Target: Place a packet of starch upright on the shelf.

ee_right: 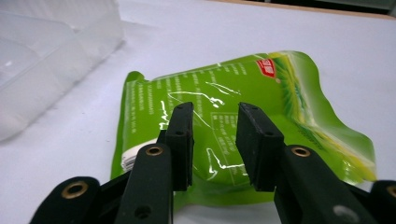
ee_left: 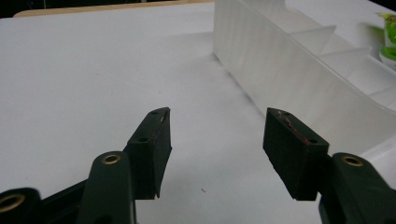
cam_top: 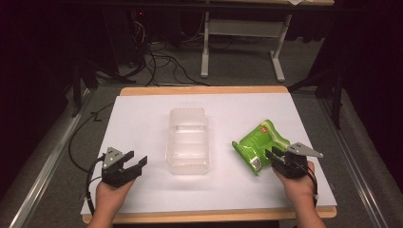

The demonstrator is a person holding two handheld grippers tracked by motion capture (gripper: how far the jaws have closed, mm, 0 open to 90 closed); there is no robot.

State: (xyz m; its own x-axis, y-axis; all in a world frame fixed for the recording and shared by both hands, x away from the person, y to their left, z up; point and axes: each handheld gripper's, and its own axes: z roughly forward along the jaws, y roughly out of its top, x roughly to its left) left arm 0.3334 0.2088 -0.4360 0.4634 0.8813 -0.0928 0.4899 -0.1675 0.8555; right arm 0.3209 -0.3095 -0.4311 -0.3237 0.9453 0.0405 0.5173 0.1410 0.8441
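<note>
A clear plastic container (cam_top: 189, 140) with ribbed compartments stands in the middle of the white table top (cam_top: 142, 114). To its right lies a flat green pouch (cam_top: 259, 140) with printed text and a red logo. My right gripper (cam_top: 272, 152) hovers over the pouch's near edge, and in the right gripper view the right gripper (ee_right: 215, 109) is open, its jaws a little apart above the green pouch (ee_right: 224, 79) and holding nothing. My left gripper (cam_top: 137, 157) is wide open at the front left. From the left gripper (ee_left: 218, 119), the container's wall (ee_left: 289, 60) rises just to the right.
The white sheet covers a wooden table whose edge (cam_top: 204, 89) shows at the back. Bare white surface lies left of the container and along the front. Cables (cam_top: 161, 61) and a white desk frame (cam_top: 205, 47) sit on the dark floor behind.
</note>
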